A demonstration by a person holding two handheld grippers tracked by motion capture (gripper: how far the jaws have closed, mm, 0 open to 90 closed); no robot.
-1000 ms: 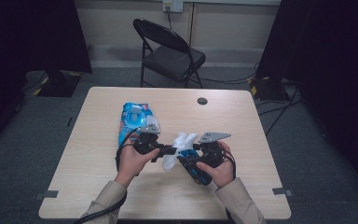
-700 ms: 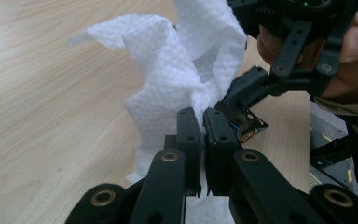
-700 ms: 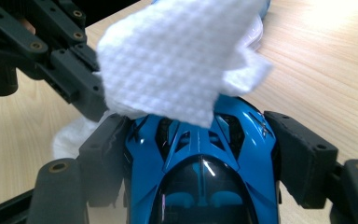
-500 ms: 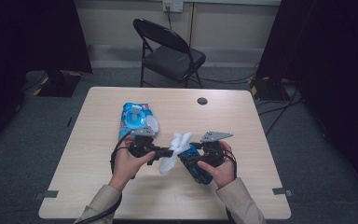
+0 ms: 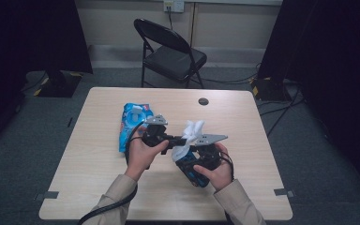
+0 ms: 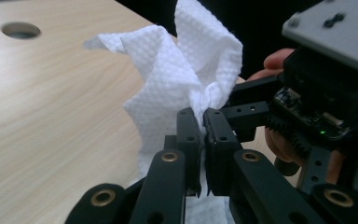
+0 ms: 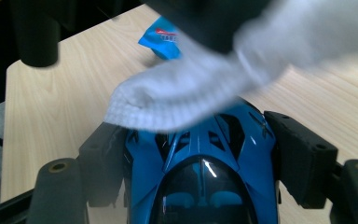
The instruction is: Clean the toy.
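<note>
With the blue wipe pack (image 5: 130, 125) lying at the left, the left gripper (image 5: 180, 140) was clamped on a white wipe (image 6: 182, 79) touching the blue toy car (image 7: 205, 172) gripped between the right gripper's (image 7: 205, 154) jaws above the table (image 5: 98, 187), so wiping seemed underway, not finished.

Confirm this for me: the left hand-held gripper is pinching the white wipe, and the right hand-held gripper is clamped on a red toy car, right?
Not quite: the toy car is blue, not red, as the right gripper view shows. The rest holds: the left hand-held gripper pinches the white wipe, and the right hand-held gripper is clamped on the car's sides.
</note>
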